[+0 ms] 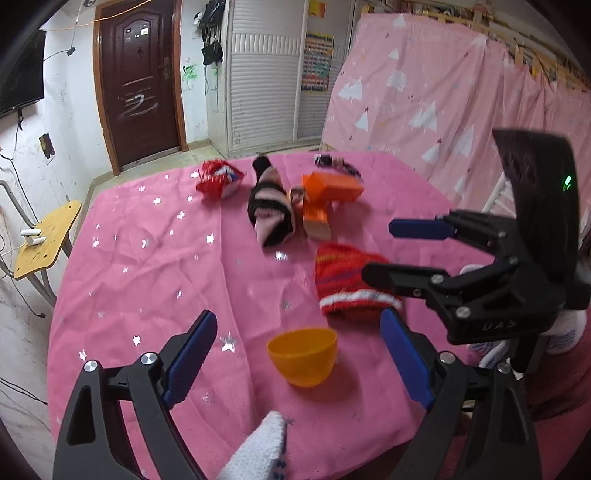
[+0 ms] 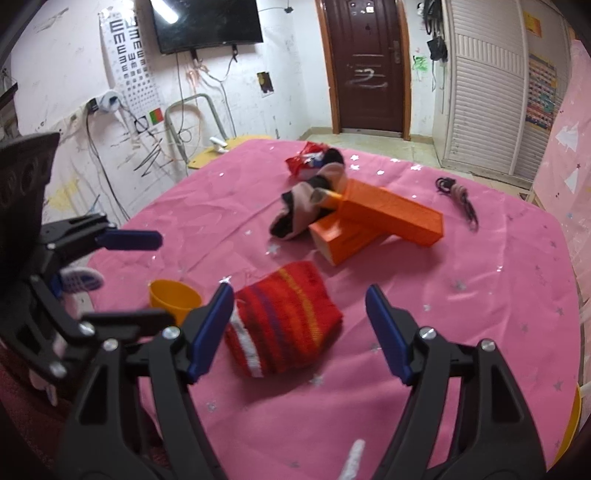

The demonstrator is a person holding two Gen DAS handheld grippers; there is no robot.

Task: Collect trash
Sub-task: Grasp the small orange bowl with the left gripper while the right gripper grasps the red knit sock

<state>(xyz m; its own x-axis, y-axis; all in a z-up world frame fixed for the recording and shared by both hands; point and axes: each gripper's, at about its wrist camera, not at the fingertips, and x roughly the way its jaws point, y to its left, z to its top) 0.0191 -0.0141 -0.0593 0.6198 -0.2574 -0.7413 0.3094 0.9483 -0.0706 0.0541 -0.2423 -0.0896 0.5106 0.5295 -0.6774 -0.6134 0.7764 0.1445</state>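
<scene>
On the pink tablecloth [image 1: 147, 266] a yellow plastic cup [image 1: 303, 356] [image 2: 173, 297] stands between the wide-apart fingers of my left gripper [image 1: 299, 354] [image 2: 164, 278], which is open and not touching it. A red striped knit piece [image 1: 347, 280] [image 2: 284, 317] lies under my right gripper [image 2: 299, 328] [image 1: 400, 253], also open, pads clear of it. Farther back lie a red snack wrapper [image 1: 218, 179] [image 2: 306, 158], a pink-and-black sock [image 1: 271, 206] [image 2: 303, 206], two orange boxes [image 1: 332, 186] [image 2: 391, 212] stacked crosswise, and a black cord [image 1: 336, 164] [image 2: 458, 195].
A wooden chair [image 1: 48, 236] stands off the table's left edge. A pink sheet with white trees [image 1: 443, 96] hangs along the right. A brown door [image 1: 136, 81] and a wall-mounted screen [image 2: 207, 22] are beyond. A white-gloved fingertip [image 1: 258, 450] shows at the bottom.
</scene>
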